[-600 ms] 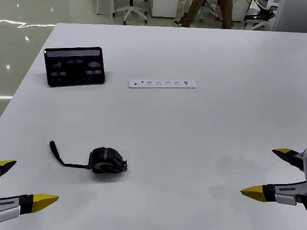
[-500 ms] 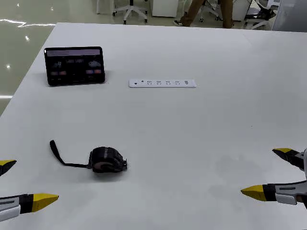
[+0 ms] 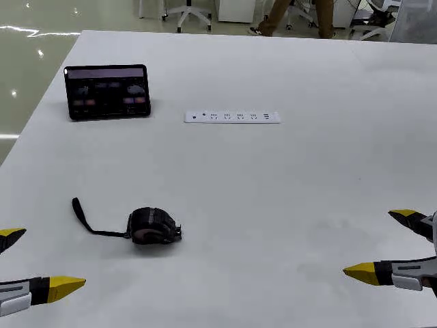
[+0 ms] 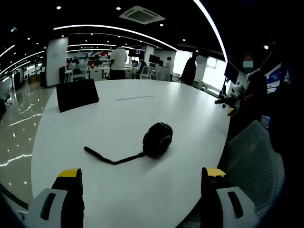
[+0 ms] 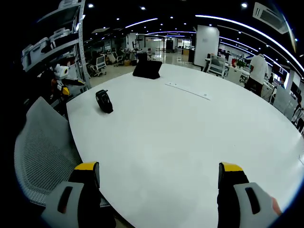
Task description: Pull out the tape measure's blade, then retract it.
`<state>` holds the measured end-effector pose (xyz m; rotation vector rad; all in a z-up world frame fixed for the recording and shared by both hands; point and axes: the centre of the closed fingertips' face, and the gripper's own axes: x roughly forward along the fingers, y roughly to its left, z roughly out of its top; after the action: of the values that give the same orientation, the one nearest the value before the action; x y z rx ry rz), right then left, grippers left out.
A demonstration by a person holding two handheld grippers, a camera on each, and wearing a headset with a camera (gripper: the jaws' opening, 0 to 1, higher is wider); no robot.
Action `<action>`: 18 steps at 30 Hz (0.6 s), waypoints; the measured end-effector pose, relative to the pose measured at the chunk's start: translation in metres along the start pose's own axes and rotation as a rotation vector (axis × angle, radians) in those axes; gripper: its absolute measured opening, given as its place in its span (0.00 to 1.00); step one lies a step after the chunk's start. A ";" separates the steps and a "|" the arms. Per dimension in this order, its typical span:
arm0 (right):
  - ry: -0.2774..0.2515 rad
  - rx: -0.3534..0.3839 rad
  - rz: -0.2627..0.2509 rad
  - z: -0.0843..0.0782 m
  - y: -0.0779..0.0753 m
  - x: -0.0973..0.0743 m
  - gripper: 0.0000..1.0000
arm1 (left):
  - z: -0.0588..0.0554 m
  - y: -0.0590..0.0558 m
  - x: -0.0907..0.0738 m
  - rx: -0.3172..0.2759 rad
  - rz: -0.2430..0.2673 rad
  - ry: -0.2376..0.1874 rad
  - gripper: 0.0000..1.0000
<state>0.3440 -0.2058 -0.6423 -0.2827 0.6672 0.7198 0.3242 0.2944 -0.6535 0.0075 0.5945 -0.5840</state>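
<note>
Approach step, nothing grasped. Tape measure (image 3: 153, 227) lies on tabletop (image 3: 273, 191), blade seemingly retracted. Left gripper (image 3: 37, 263) spread, near tape measure. Right gripper (image 3: 379, 244) spread, well apart from it. Next, likely: steady case, pinch blade hook.

No words, numbers or brand marks can be read anywhere. The black rectangular tablet (image 3: 107, 92) standing on the white table (image 3: 287, 198) has a lit screen with a pale bar along the top and rows of small coloured icons, all too blurred to read. The long white plastic power strip (image 3: 232, 117) carries tiny dark marks beside its sockets, too small to make out. Any marking on the round black tape measure (image 3: 153, 226) is too small to tell.
</note>
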 end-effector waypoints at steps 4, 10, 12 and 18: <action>0.001 0.000 -0.002 -0.001 -0.001 0.001 1.00 | 0.003 0.000 0.000 0.017 -0.004 -0.010 1.00; -0.005 -0.011 -0.001 0.005 -0.002 0.005 1.00 | 0.013 -0.001 0.006 0.068 -0.019 -0.027 1.00; -0.007 -0.017 0.002 0.008 -0.001 0.006 1.00 | 0.013 -0.001 0.009 0.074 -0.025 -0.008 1.00; -0.047 -0.041 0.004 0.030 0.001 0.015 1.00 | 0.029 -0.007 0.021 0.092 -0.053 -0.019 1.00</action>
<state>0.3658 -0.1839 -0.6287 -0.3016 0.6092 0.7428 0.3496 0.2726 -0.6392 0.0730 0.5508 -0.6615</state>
